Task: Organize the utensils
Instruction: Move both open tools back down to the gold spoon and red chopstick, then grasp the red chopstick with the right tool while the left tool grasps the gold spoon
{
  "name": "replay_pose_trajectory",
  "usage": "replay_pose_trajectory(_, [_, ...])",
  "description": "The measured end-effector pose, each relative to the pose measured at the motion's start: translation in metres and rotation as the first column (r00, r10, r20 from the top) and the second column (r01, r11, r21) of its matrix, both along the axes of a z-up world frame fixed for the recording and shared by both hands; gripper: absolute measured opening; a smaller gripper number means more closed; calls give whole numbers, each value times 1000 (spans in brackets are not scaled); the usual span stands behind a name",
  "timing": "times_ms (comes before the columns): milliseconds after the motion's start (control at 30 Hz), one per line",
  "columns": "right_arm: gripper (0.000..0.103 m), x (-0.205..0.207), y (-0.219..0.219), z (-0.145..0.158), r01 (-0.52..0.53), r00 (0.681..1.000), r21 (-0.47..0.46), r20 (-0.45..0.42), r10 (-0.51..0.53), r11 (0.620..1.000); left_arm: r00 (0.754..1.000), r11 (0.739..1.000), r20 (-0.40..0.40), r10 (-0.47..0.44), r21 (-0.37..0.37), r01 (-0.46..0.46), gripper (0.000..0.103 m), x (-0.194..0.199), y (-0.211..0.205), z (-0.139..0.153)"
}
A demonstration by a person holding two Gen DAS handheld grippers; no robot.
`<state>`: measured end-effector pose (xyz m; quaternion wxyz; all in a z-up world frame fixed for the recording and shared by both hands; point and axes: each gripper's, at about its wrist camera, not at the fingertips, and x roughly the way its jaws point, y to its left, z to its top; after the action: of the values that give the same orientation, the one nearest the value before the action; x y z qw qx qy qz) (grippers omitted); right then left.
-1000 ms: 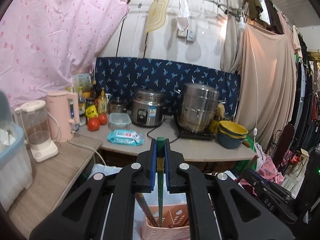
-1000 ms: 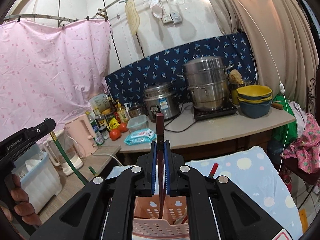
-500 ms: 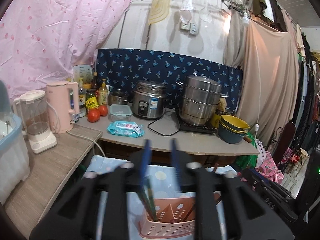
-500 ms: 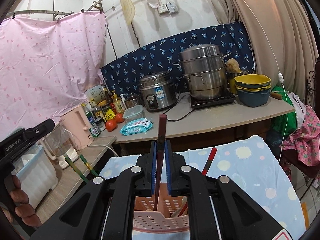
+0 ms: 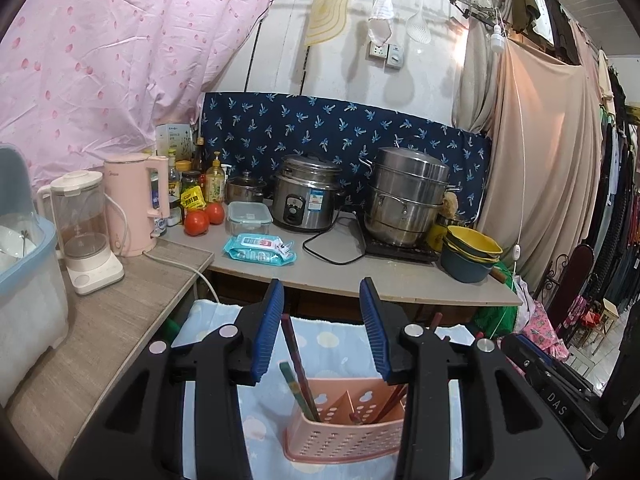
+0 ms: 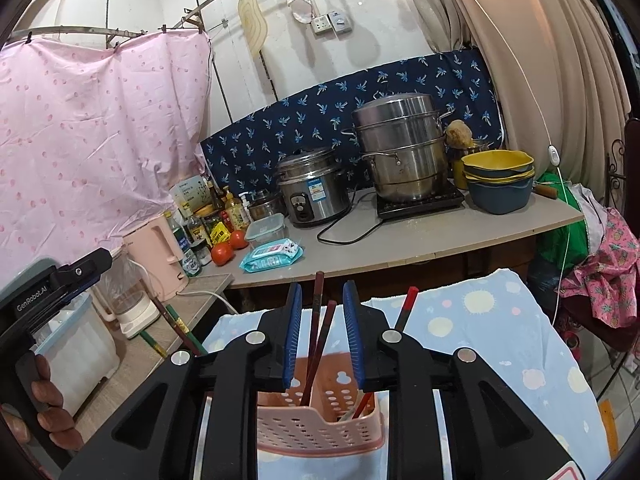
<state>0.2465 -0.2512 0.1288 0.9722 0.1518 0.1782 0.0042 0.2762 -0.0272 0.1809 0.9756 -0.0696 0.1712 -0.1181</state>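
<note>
A pink perforated utensil basket (image 5: 346, 428) stands on a light blue patterned cloth (image 5: 328, 340); it also shows in the right wrist view (image 6: 318, 420). My left gripper (image 5: 322, 320) is open above it, with green and dark red chopsticks (image 5: 296, 364) leaning in the basket's left compartment between the fingers. My right gripper (image 6: 319, 328) is open above the basket, with two dark red chopsticks (image 6: 318, 336) standing loose in it. A red-tipped chopstick (image 6: 405, 308) leans at the basket's right. The other gripper body (image 6: 52, 292) is at left.
A counter (image 5: 360, 276) behind holds a rice cooker (image 5: 306, 198), a steel steamer pot (image 5: 406, 196), stacked bowls (image 5: 472, 252), a wipes pack (image 5: 258, 248) and tomatoes (image 5: 204, 218). A pink kettle (image 5: 132, 204), a blender (image 5: 84, 232) and a blue bin (image 5: 24, 280) stand at left.
Both grippers opened and let go of their chopsticks, which now stand in the basket. Both grippers have risen a little above the basket.
</note>
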Motion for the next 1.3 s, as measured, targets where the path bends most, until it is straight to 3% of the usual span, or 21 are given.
replay_pose_trajectory(300, [22,-36,8,-18,-37,998,-6,-44,37,999,1000,999,-18,-10,31,10,38,-34,3,-20])
replay_pose_trajectory(533, [22,-90,23,-74,-79,981,-20,-181,74,997,989,998,-150,-20,64,30,38,-66,8,-79])
replay_pose_trajectory(833, [22,-160,53,-145,-109,933,-48,-351,85,993,943,994,-333,-5,99,40,38,-116,19,-165])
replay_pose_trajectory(933, [22,-181,66,-163,-119,915,-14,-389,105,993,923,994,-383,25,112,19,38,-133,22,-190])
replay_pose_trajectory(1133, [22,-201,96,-194,-170,877,15,-454,158,985,880,994,-476,7,97,44,38,-155,26,-225])
replay_pose_trajectory(1300, [22,-205,114,-203,-205,862,23,-469,192,978,871,994,-490,7,98,48,38,-166,31,-234])
